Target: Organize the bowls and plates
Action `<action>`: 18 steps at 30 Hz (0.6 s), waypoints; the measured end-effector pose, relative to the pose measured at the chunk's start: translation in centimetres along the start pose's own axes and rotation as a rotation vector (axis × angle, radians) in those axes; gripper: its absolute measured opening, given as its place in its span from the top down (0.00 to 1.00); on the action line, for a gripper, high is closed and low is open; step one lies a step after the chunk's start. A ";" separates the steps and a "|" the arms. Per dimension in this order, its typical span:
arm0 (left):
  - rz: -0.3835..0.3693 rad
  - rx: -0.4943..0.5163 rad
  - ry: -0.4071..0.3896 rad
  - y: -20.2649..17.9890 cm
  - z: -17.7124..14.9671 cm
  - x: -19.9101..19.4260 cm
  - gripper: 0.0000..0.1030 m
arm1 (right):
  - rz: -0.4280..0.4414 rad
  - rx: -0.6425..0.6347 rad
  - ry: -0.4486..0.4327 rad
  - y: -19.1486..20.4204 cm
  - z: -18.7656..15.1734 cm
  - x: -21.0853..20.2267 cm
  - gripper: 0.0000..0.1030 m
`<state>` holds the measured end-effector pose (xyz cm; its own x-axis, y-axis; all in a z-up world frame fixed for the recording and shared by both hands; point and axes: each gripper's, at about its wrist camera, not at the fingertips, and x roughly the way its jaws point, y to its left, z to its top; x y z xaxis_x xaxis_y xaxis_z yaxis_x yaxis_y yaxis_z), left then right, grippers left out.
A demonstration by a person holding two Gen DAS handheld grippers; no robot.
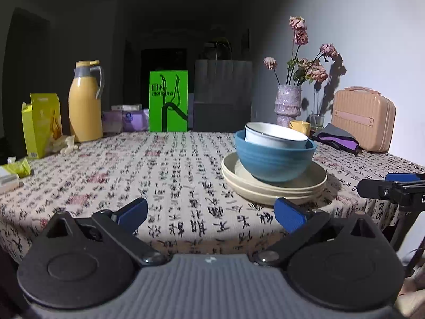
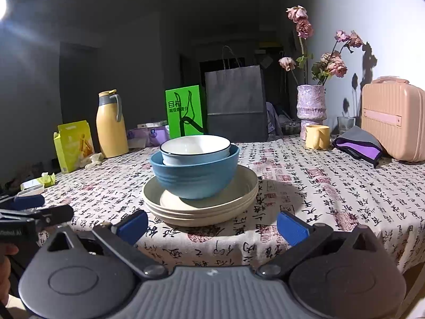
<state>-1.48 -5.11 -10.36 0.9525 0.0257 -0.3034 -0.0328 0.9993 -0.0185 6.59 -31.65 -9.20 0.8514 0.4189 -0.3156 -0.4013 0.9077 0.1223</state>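
Since white bowl [image 2: 195, 146] sits tilted in blue bowl [image 2: 195, 175] atop 3 plates [image 2: 200, 210], we risk toppling stack; both tools released: left tool [image 1: 211, 214], right tool [image 2: 212, 224] at 6 o'clock.

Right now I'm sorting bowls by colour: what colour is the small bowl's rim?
Dark rim on the white small bowl, clearest in the right wrist view.

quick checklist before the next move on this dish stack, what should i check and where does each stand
1. Left gripper open and empty: ok.
2. Right gripper open and empty: ok.
3. White bowl seated level in blue bowl: not ok, it sits tilted.
4. Blue bowl centred on the plates: ok.
5. Plates nested evenly: ok.
6. Cloth around the stack free of clutter: ok.
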 end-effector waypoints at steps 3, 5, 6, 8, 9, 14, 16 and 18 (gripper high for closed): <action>-0.012 0.008 -0.003 -0.1 -0.1 0.0 0.00 | 0.011 -0.011 0.008 0.3 -0.2 0.2 0.00; -0.014 0.015 -0.011 -0.2 -0.1 -0.1 0.00 | 0.015 -0.011 0.010 0.4 -0.2 0.3 0.00; -0.015 0.015 -0.014 -0.2 -0.2 -0.1 0.00 | 0.016 -0.009 0.011 0.4 -0.2 0.4 0.00; -0.015 0.009 -0.016 -0.1 -0.2 -0.1 0.00 | 0.017 -0.008 0.010 0.4 -0.2 0.4 0.00; -0.017 0.006 -0.017 0.0 -0.2 -0.1 0.00 | 0.018 -0.008 0.008 0.4 -0.2 0.4 0.00; -0.017 0.001 -0.021 0.1 -0.2 -0.2 0.00 | 0.022 -0.004 0.006 0.4 -0.2 0.4 0.00; -0.018 0.002 -0.021 0.1 -0.2 -0.2 0.00 | 0.023 -0.002 0.010 0.4 -0.2 0.6 0.00; -0.018 0.002 -0.022 0.1 -0.2 -0.2 0.00 | 0.024 -0.001 0.013 0.4 -0.3 0.6 0.00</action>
<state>-1.70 -5.03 -10.50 0.9593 0.0080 -0.2822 -0.0147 0.9997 -0.0218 6.85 -31.08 -9.58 0.8372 0.4402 -0.3247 -0.4218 0.8975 0.1290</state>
